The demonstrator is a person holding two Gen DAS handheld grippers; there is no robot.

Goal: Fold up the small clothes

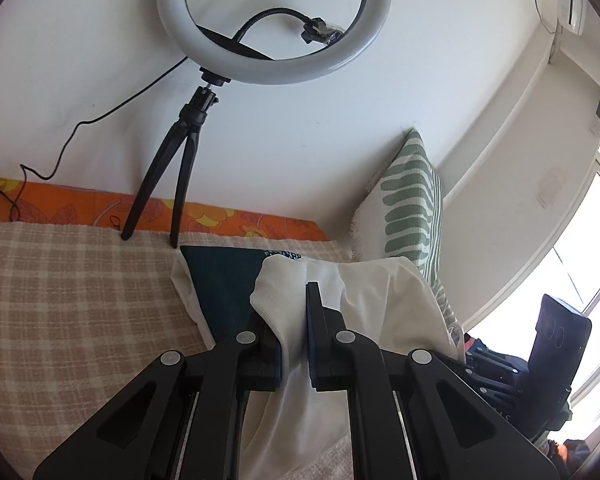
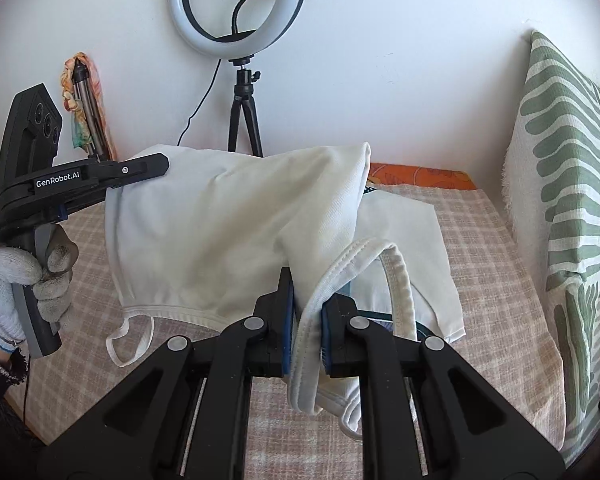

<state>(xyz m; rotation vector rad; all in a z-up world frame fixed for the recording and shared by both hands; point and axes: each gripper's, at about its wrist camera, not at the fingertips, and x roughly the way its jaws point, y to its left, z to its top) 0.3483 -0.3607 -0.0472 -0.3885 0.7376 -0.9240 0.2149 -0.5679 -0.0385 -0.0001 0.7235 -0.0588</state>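
Observation:
A white sleeveless top [image 2: 220, 232] hangs stretched in the air between both grippers above the checked bed cover [image 2: 500, 272]. My right gripper [image 2: 306, 308] is shut on its hemmed strap edge, which loops out past the jaws. My left gripper [image 1: 294, 320] is shut on another part of the same white cloth [image 1: 284, 300]; in the right wrist view that left gripper [image 2: 156, 168] shows at the left, held by a gloved hand [image 2: 40, 272]. Under the top lies a folded white garment [image 2: 412, 240] with a dark green print [image 1: 220, 280].
A ring light on a black tripod [image 2: 242, 120] stands at the wall behind the bed. A green-striped pillow [image 2: 560, 184] leans at the right. An orange flowered sheet [image 1: 80, 204] edges the bed. A bright window [image 1: 580, 264] is at the right.

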